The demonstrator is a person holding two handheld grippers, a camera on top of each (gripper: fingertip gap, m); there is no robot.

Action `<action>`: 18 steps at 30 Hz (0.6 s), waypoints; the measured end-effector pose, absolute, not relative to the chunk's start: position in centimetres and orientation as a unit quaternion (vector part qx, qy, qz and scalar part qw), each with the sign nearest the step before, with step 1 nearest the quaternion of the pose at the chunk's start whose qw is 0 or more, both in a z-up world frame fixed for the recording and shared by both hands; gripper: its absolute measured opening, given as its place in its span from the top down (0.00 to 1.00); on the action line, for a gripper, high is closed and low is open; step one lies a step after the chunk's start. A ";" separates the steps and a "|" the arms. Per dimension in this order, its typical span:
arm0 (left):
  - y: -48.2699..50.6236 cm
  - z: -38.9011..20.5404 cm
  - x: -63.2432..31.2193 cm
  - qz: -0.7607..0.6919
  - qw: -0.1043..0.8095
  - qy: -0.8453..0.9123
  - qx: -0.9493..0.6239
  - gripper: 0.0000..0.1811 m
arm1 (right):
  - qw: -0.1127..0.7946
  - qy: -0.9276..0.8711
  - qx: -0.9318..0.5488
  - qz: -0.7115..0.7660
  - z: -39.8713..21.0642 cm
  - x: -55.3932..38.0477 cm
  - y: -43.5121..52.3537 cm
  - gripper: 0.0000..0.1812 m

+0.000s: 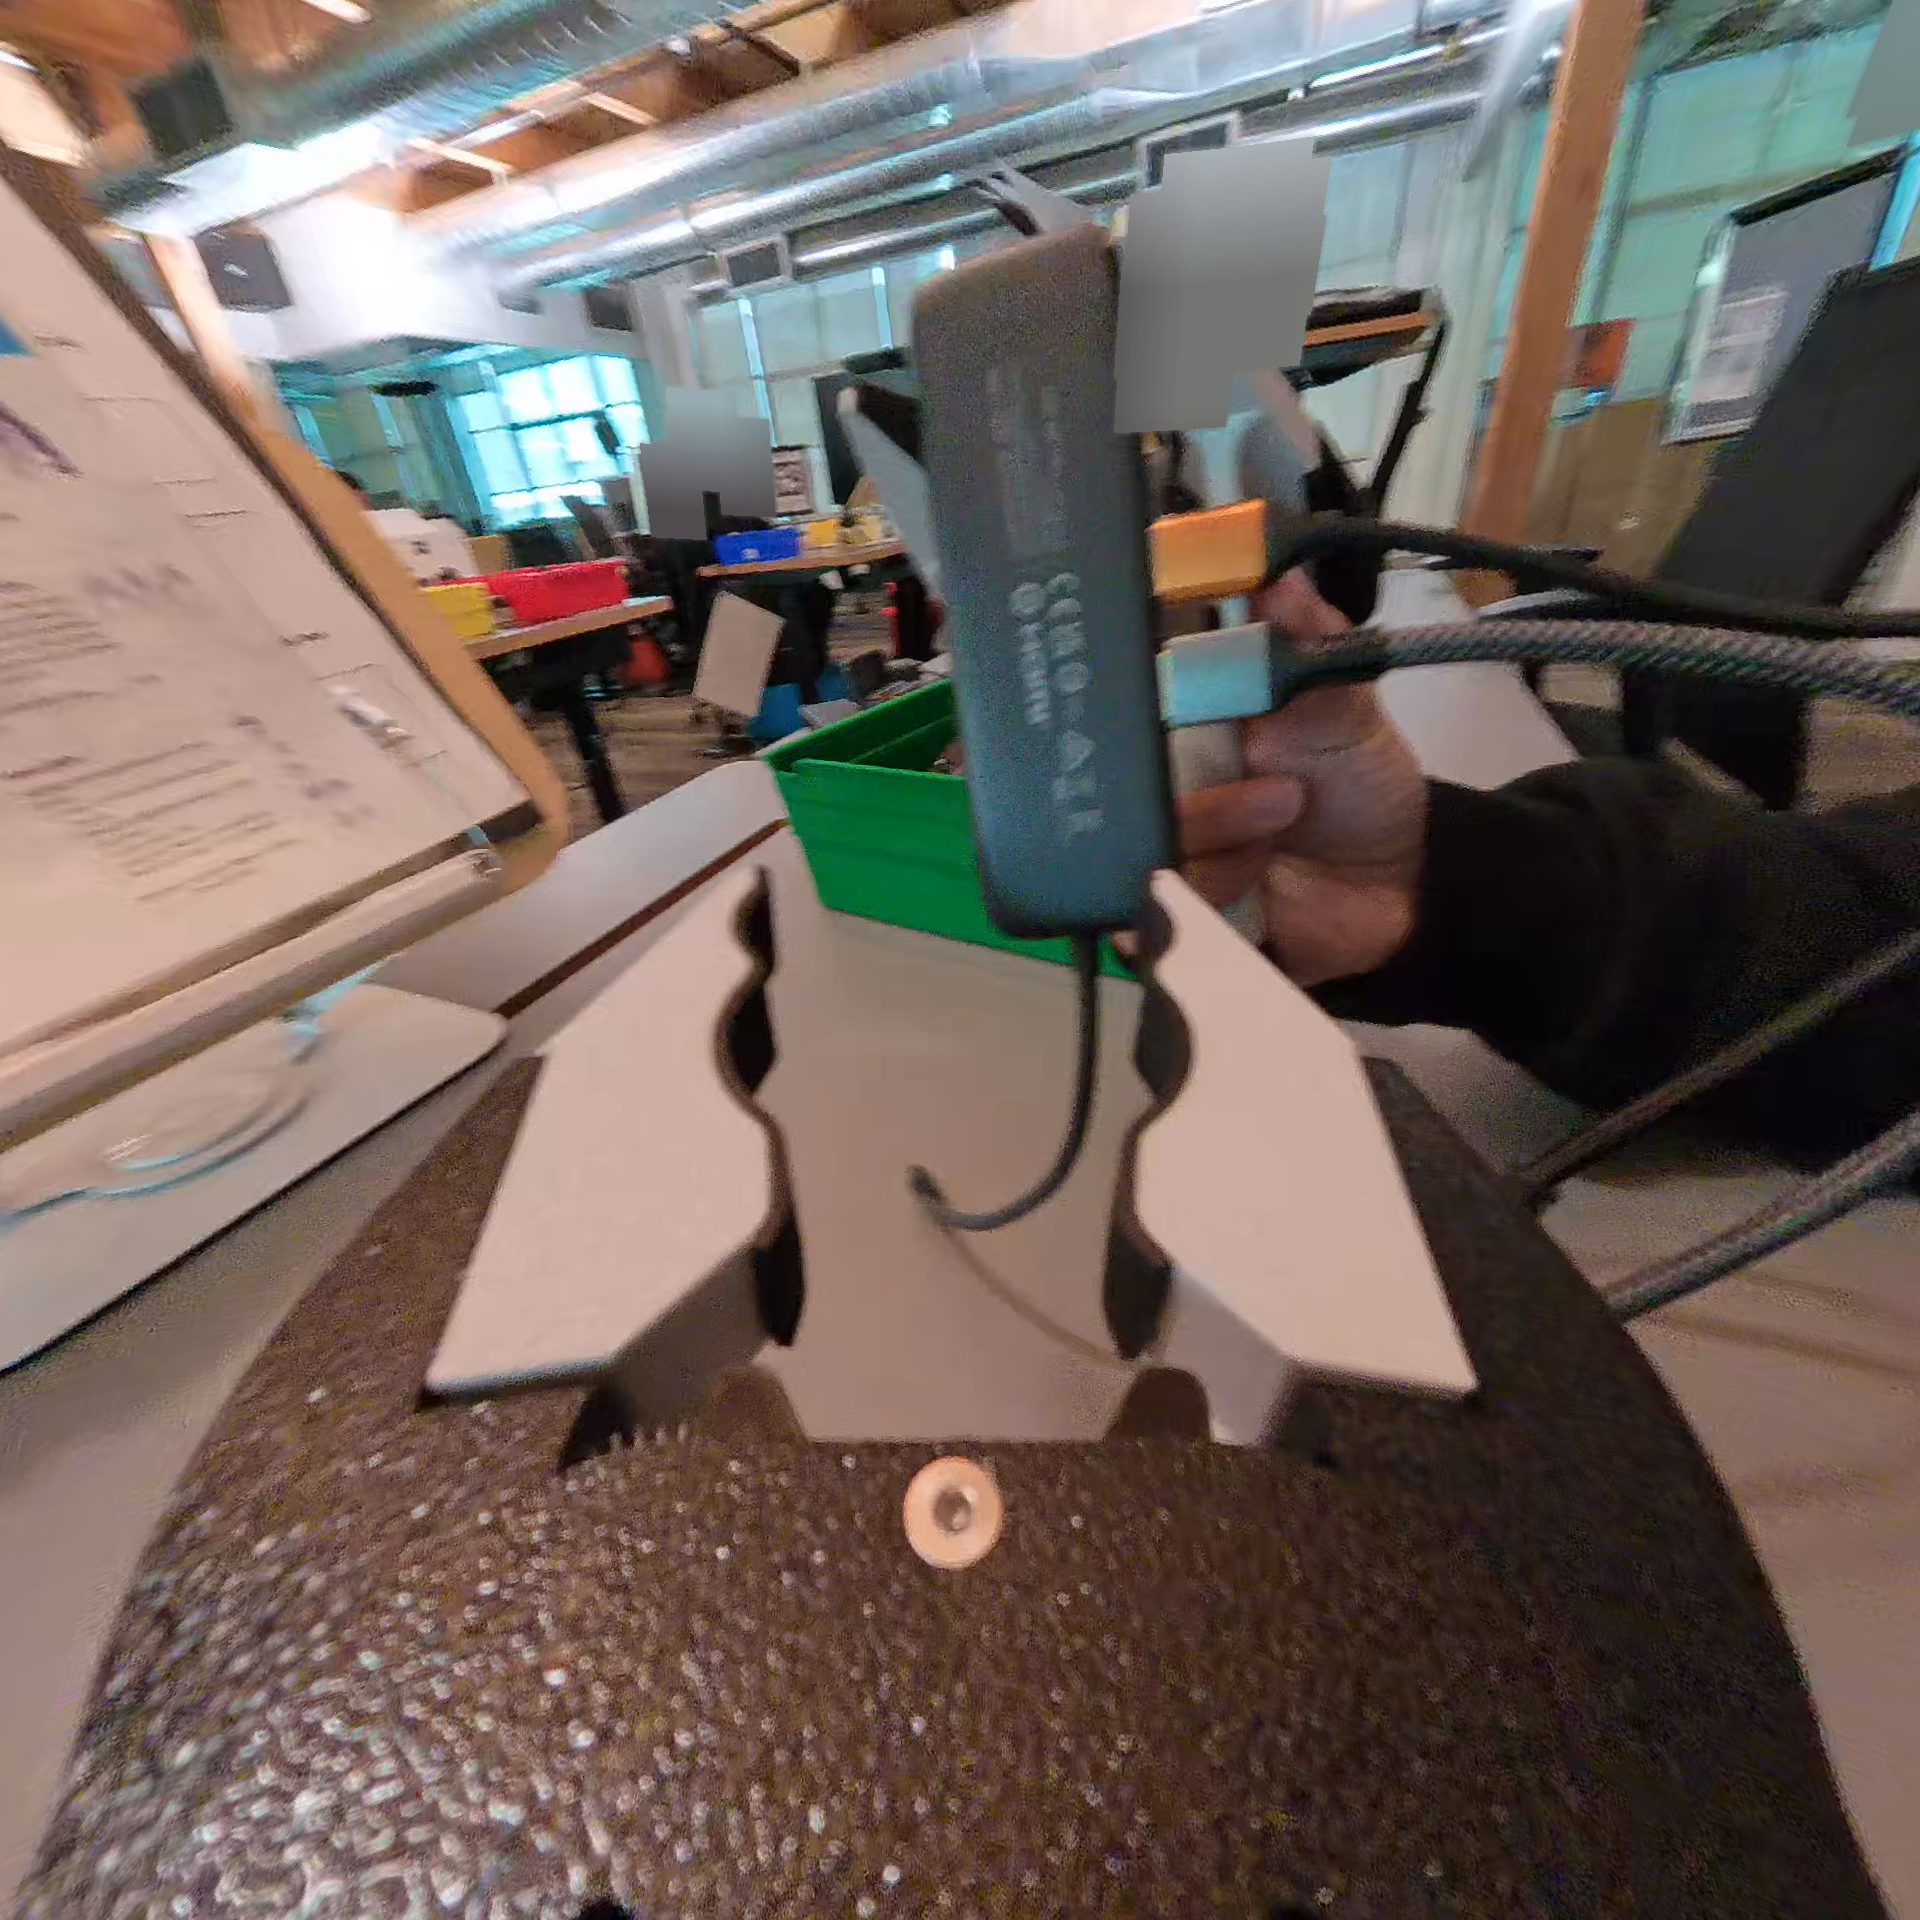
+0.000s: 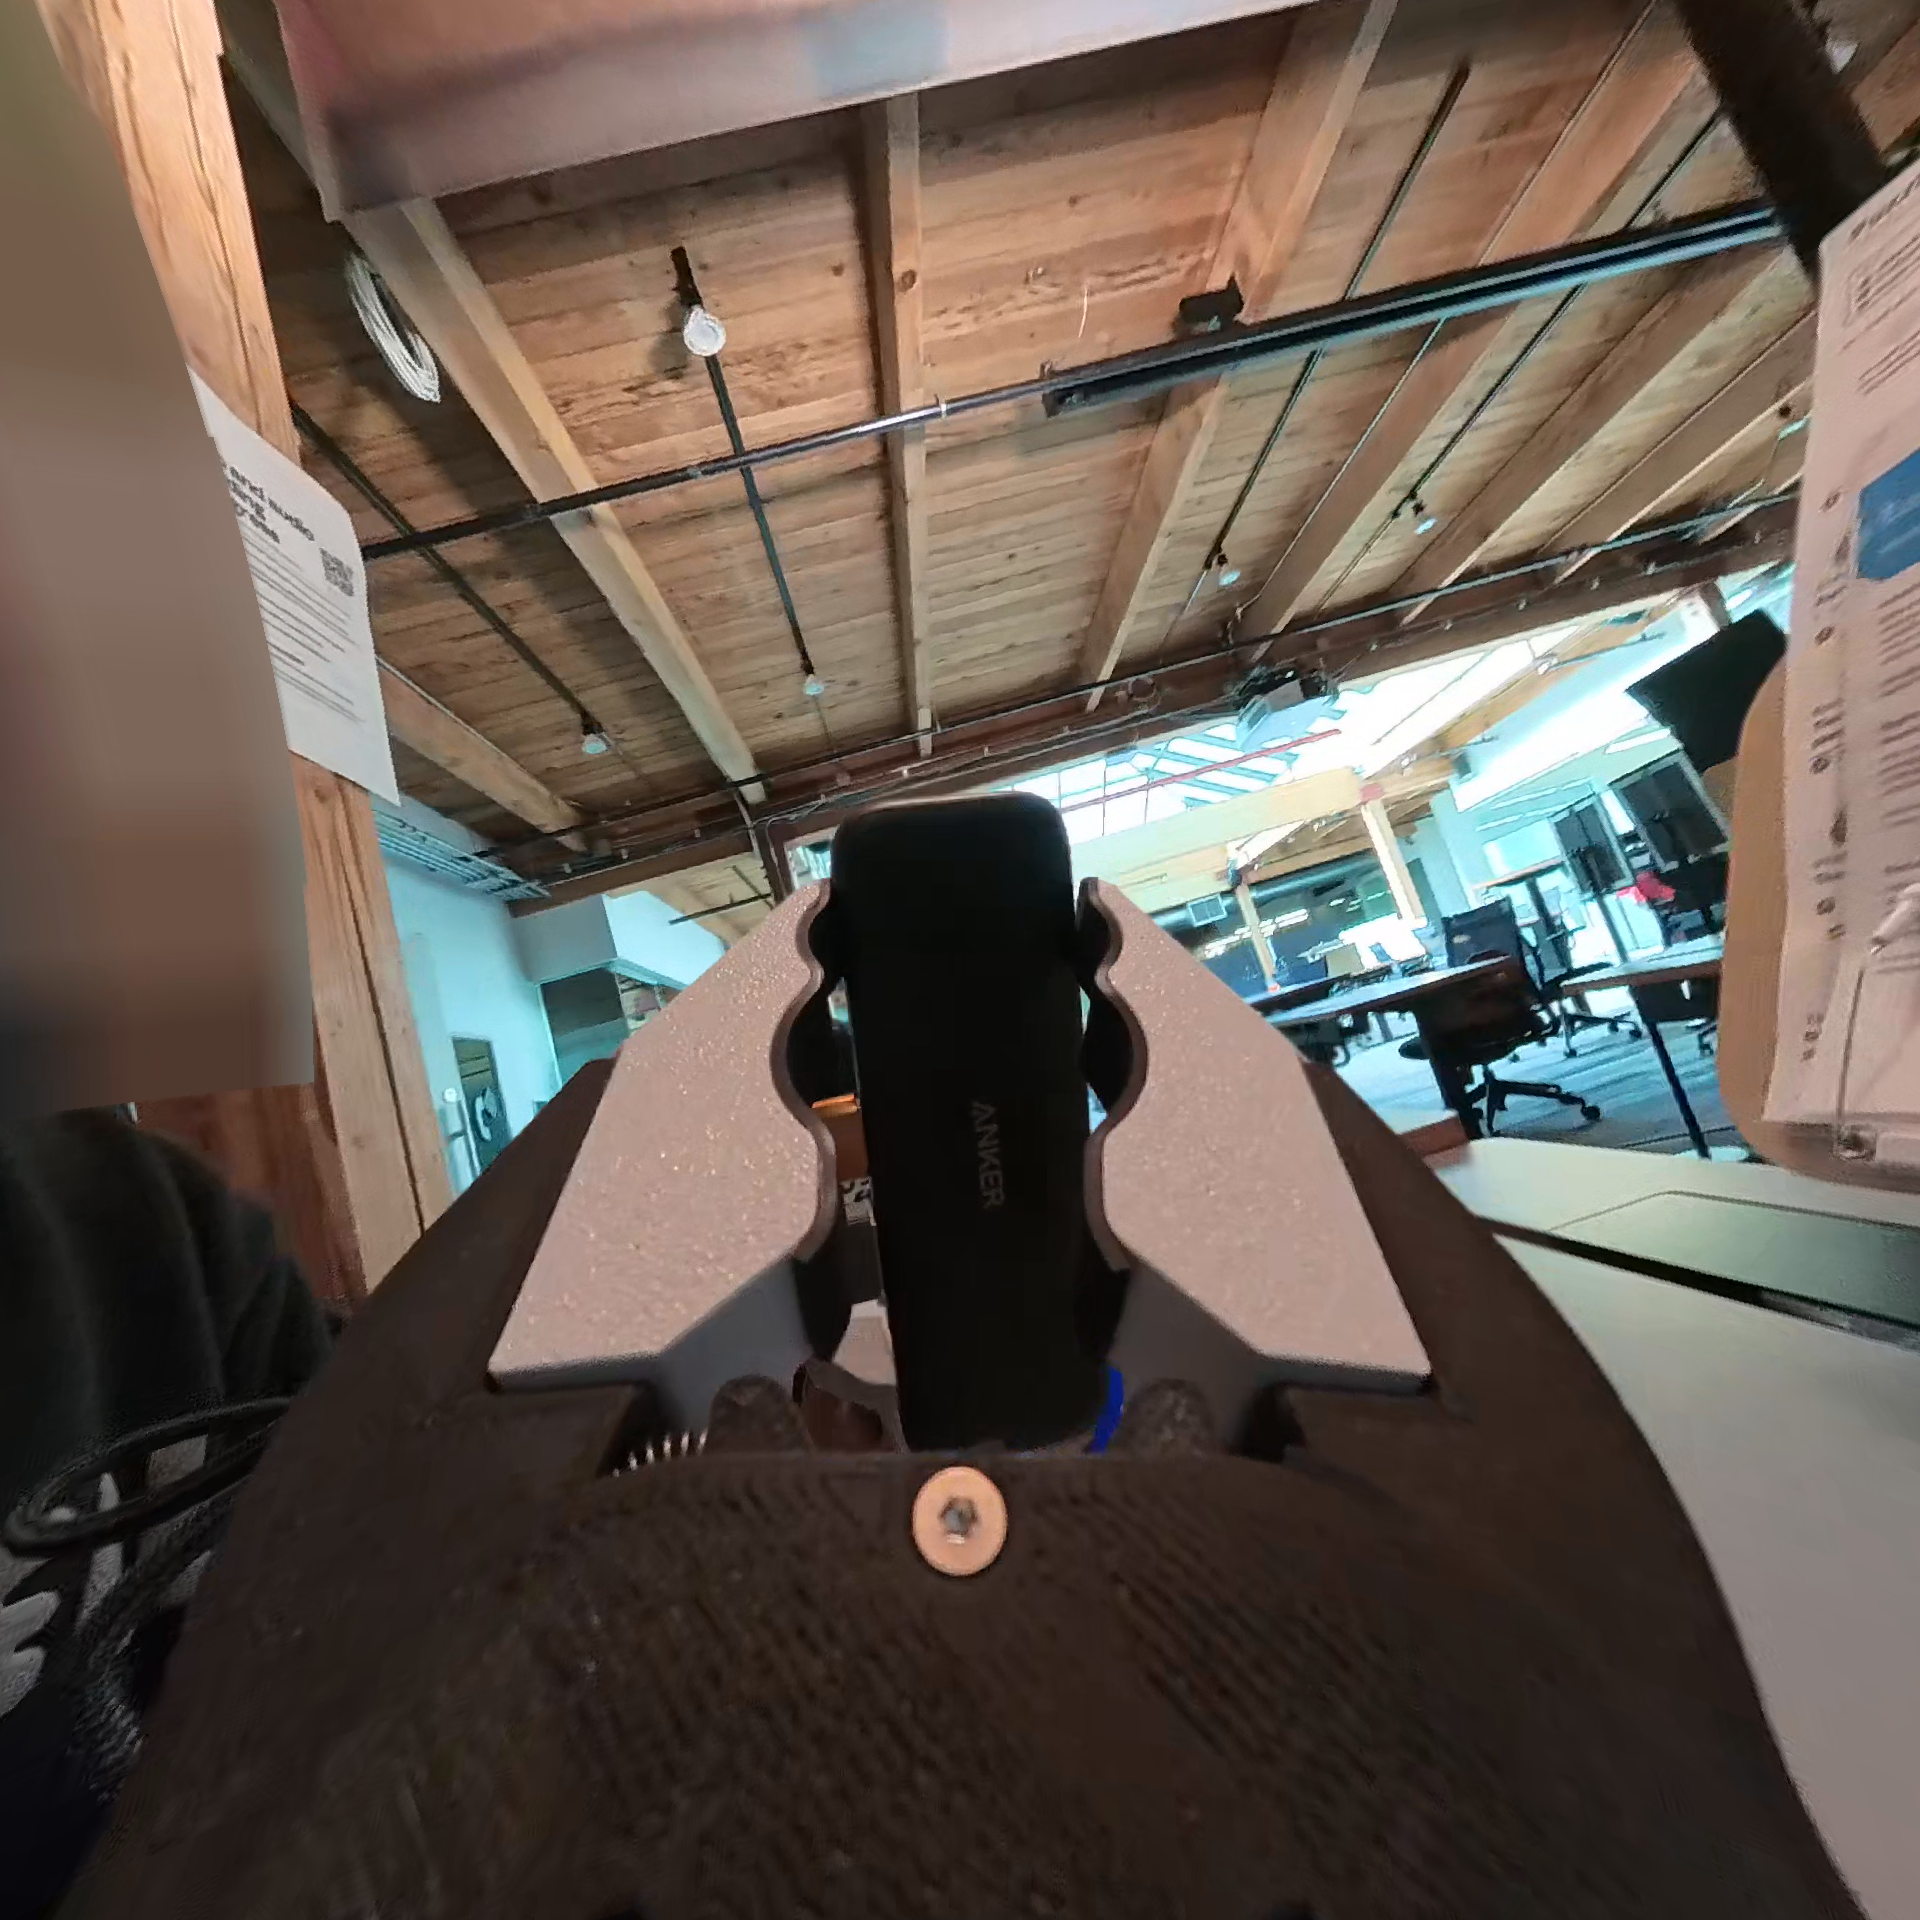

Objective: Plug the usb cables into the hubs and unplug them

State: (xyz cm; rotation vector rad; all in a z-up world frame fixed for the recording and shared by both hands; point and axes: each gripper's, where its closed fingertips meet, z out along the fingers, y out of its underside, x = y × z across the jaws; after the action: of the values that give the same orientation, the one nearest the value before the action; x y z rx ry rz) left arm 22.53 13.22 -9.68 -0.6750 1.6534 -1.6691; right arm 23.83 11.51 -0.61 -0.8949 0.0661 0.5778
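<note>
At the far left of the left wrist view a clipboard with printed sheets (image 1: 208,644) leans on a stand over the pale table (image 1: 1766,1455). The left gripper (image 1: 956,925) has its two grey fingers (image 1: 623,1143) spread wide apart, released, with nothing between them but a thin dark cord (image 1: 1060,1132) curling down from above. Behind the fingertips sits a green bin (image 1: 883,842). Above it a grey hub (image 1: 1039,582) stands nearly upright in the air, off the table. Plugged into its right edge are an orange connector (image 1: 1210,549) and, below it, a pale blue connector (image 1: 1216,681), whose cables (image 1: 1621,644) run off to the right. A hand (image 1: 1320,790) in a dark sleeve is close behind the hub; the picture is blurred here, so it may be holding the hub or only the plugs.

In the right wrist view a paper notice (image 2: 301,592) hangs on a wooden post at left. The right gripper (image 2: 956,914) is tilted up toward the wooden ceiling (image 2: 935,520) and is clenched on a black hub (image 2: 961,1112), which stands lengthwise between the grey fingers (image 2: 686,1174), its top past their tips. At right is the clipboard's edge (image 2: 1849,727) above the white table (image 2: 1714,1455).
</note>
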 end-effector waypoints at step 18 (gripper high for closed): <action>17.0 -12.5 24.8 -0.446 0.466 0.696 -0.315 0.77 | 0.776 0.081 -0.619 0.090 -5.8 26.9 13.9 0.66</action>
State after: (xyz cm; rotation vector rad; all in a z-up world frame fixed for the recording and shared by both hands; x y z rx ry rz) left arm 24.83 17.05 -12.49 -0.7733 1.7088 -1.0941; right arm 26.86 13.90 -5.84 -1.3385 0.1754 0.1938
